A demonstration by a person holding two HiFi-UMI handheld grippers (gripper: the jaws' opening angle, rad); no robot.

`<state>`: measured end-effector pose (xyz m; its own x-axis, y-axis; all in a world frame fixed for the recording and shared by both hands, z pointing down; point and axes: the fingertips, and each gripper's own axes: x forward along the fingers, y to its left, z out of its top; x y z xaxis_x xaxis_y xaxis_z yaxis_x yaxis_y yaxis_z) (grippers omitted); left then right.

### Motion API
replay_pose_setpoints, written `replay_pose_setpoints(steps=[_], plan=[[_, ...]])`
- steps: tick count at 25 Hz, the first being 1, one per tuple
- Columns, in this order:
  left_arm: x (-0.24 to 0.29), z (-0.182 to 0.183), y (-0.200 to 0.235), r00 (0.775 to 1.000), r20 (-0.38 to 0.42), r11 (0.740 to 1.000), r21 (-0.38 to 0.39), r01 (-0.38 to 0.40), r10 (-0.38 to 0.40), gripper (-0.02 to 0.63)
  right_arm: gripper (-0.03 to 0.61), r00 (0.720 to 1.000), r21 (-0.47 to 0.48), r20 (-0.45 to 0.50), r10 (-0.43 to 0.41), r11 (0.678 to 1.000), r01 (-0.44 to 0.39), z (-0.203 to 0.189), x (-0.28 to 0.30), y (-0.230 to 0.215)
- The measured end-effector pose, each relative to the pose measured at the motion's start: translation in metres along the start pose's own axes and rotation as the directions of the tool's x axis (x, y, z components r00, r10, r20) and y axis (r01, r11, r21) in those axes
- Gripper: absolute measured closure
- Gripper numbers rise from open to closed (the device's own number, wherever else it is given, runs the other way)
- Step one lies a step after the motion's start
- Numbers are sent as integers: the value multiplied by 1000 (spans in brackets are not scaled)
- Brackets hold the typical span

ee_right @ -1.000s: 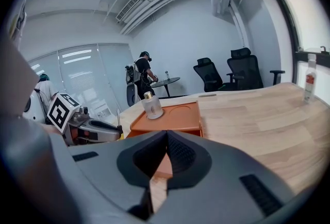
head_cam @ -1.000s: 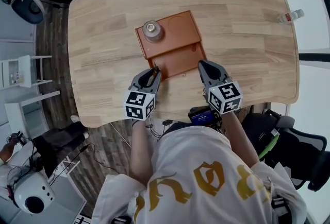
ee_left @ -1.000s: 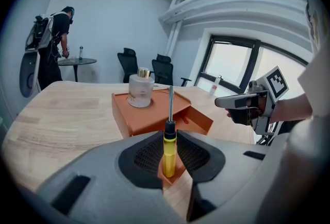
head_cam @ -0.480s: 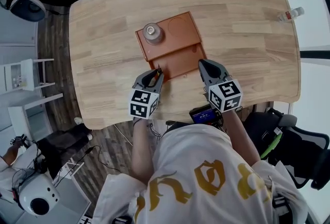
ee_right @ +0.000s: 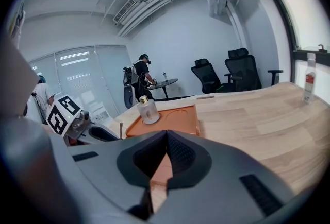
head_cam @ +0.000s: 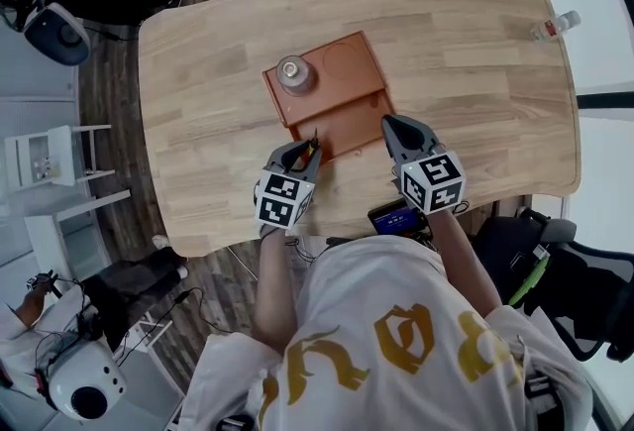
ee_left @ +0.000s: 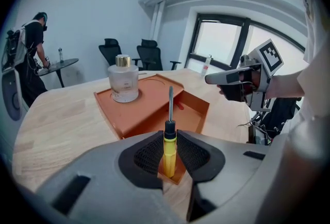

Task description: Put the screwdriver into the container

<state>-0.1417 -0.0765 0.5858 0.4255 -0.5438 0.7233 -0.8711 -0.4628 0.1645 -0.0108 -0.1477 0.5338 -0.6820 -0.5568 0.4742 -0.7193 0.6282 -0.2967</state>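
Note:
A yellow-handled screwdriver (ee_left: 169, 141) is clamped in my left gripper (ee_left: 169, 134), its metal shaft (ee_left: 170, 100) pointing forward over the near edge of the orange container (ee_left: 149, 110). In the head view the left gripper (head_cam: 302, 151) sits at the container's (head_cam: 345, 72) near left corner, and the screwdriver (head_cam: 312, 138) tip reaches the lower compartment. My right gripper (head_cam: 394, 128) hovers at the container's near right corner. Its jaws are shut, with nothing between them (ee_right: 165, 139).
A glass bottle with a gold cap (head_cam: 294, 74) stands in the container's raised far part, beside a round recess. A small clear bottle (head_cam: 554, 24) stands at the wooden table's (head_cam: 466, 72) far right edge. Office chairs and people stand beyond the table.
My left gripper has shifted slightly to the right with the screwdriver, closer to the container's lower compartment. The right gripper has stayed in place.

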Motion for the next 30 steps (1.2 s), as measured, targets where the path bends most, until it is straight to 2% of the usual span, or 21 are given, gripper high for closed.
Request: replay_pose_setpoints(steps=[7,14,22,30], plan=[[10,2,-4,996,-73,998,47,45,-42,534,569,999,21,-17,-35,999,35,-8,-2,-13],[19,2,-7,992,-116,997,53,55,-49,534,569,999,30,-25,-46,998,47,-14,-4,-19],[34,1,-10,970,-228,992,73,107,-88,534,569,998,55,-34,-46,997,48,-17,-4,-26],[44,-1,-9,949,-295,990,54,129,-107,534,569,998,65,-32,-54,996,56,-14,-1,-32]])
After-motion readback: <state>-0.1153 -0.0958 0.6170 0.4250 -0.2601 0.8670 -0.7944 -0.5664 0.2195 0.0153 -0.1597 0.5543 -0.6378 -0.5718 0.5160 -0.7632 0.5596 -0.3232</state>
